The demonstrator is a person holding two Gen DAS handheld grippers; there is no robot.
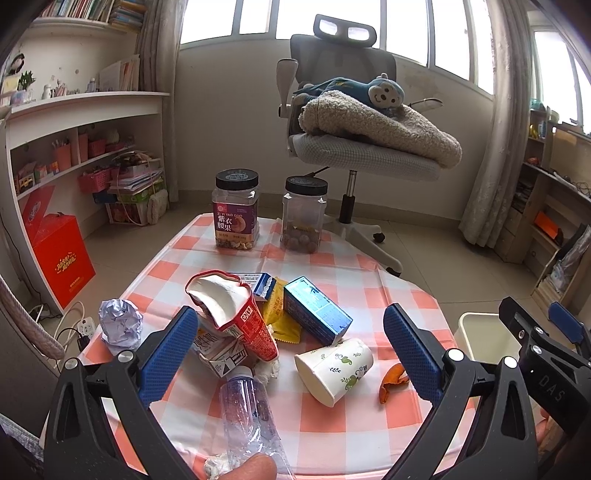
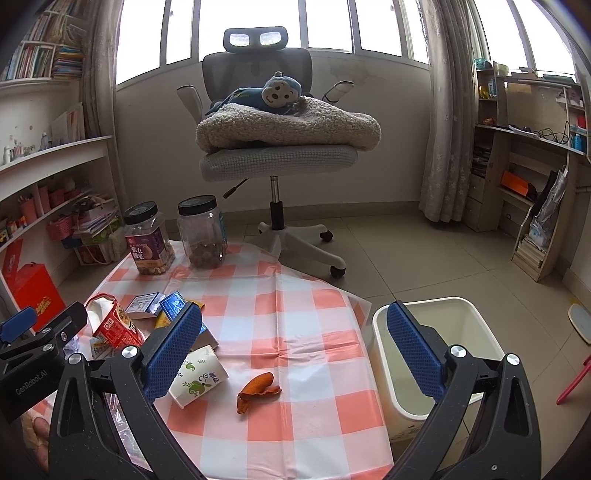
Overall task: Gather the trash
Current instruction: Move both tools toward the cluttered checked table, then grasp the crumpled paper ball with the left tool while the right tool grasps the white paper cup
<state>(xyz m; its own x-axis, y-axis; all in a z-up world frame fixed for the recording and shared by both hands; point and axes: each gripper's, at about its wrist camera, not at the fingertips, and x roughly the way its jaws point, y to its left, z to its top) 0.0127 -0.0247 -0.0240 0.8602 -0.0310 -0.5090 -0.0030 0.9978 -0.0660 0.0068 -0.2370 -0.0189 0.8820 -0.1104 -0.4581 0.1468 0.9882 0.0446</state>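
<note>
The left tool [image 1: 291, 345] hangs wide open over a paper cup [image 1: 334, 368] lying on the checked tablecloth [image 1: 332, 273].

A lived-in room of a home, serving as study and children's corner. Evidence: a bay of windows [image 2: 258, 26] with pale curtains [image 2: 443, 129]; white built-in shelves [image 1: 74, 110] carrying books, pink baskets and small figurines; a grey mesh office chair [image 2: 266, 155] holding a fleece blanket [image 2: 288, 125] and a blue monkey plush [image 2: 273, 94]; a wooden desk unit [image 2: 532, 147] with cables and boxes; a tiled floor [image 2: 424, 254]; and a low table under a checked cloth [image 2: 288, 306].
</note>
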